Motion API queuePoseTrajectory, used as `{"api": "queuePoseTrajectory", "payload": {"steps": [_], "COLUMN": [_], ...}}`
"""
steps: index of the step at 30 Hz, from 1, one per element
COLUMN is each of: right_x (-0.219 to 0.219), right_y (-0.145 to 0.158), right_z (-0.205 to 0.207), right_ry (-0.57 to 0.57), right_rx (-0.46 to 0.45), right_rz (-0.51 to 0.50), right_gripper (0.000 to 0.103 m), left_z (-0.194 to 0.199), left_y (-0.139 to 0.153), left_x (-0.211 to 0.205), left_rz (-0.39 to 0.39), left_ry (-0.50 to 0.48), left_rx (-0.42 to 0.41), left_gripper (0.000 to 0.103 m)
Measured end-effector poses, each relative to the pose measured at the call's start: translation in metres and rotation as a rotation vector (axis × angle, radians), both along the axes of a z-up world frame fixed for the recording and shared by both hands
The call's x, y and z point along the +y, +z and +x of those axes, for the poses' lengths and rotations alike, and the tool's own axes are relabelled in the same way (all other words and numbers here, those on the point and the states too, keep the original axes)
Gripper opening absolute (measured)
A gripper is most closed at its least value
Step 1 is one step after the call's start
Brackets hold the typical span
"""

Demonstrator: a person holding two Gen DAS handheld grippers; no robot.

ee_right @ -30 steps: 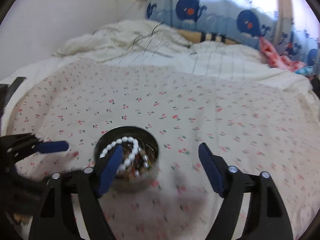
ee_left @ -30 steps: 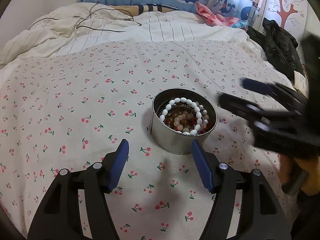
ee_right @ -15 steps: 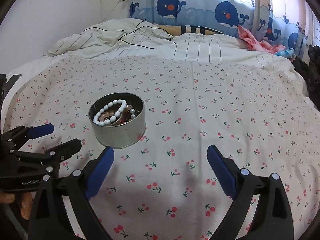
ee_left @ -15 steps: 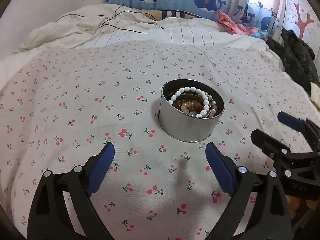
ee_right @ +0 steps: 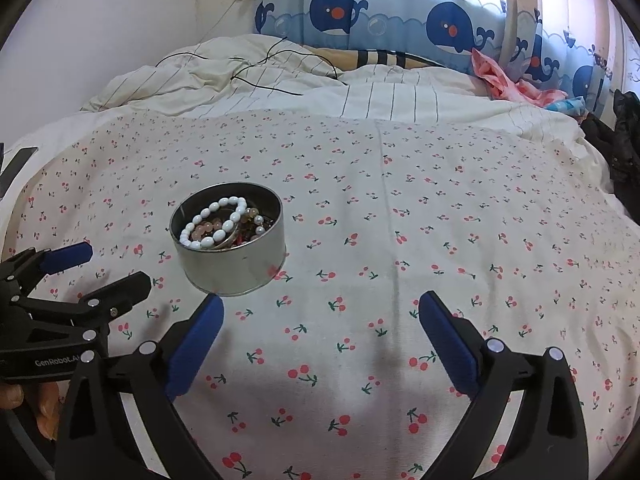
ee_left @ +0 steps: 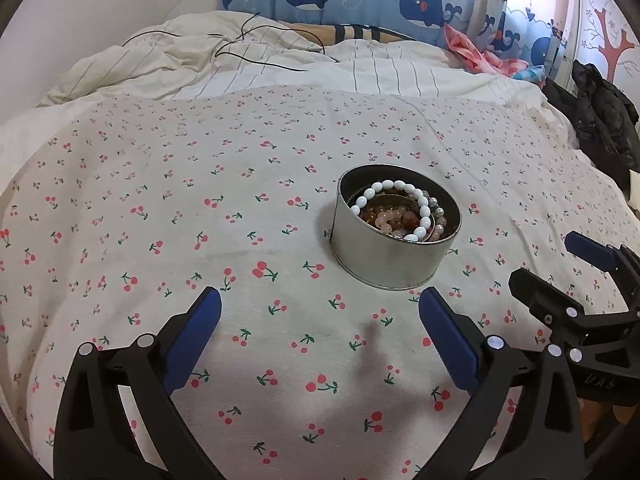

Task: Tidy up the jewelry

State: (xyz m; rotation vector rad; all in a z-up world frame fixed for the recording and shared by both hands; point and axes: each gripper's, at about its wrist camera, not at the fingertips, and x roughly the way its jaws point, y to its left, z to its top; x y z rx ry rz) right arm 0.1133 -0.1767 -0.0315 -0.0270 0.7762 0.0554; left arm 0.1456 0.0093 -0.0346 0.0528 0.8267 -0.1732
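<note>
On the cherry-print bedsheet (ee_left: 160,208) I find one round metal tin (ee_left: 394,248), upright and uncovered, standing clear of both tools. Inside it I note a white bead bracelet (ee_left: 400,210) lying on top of a jumble of pinkish and amber beads (ee_left: 384,220); the pieces underneath cannot be separated by eye. From the left wrist camera, my left gripper (ee_left: 320,306) sits low over the sheet just short of the tin, whose near wall stands just past the right fingertip. Its jaws have just been opening and now stand wide, with only fabric between the blue pads (ee_left: 448,340). My right gripper (ee_right: 320,306) reads likewise: jaws just been opening, now wide, nothing between them, the tin off toward its left fingertip. Each tool shows at the edge of the other's view, apart from the tin. Behind the sheet I record a rumpled striped duvet (ee_right: 360,96) with a thin black cable (ee_right: 272,72) across it, and a whale-print curtain (ee_right: 380,12).
</note>
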Motion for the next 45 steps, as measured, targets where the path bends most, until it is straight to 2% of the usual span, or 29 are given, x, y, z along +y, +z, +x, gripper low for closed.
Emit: {"api": "queuePoseTrajectory", "payload": {"steps": [45], "right_x": [0.0004], "right_y": [-0.0086], "right_z": [0.0007], "right_ry": [-0.001], "right_rx": [0.016], "right_rz": [0.003], "right_gripper": [0.095], "left_z": [0.004], "left_y": [0.0002], "left_x": [0.0035], "left_rz": [0.024], "left_ry": [0.016], "left_rx": [0.023], "left_gripper": [0.095]}}
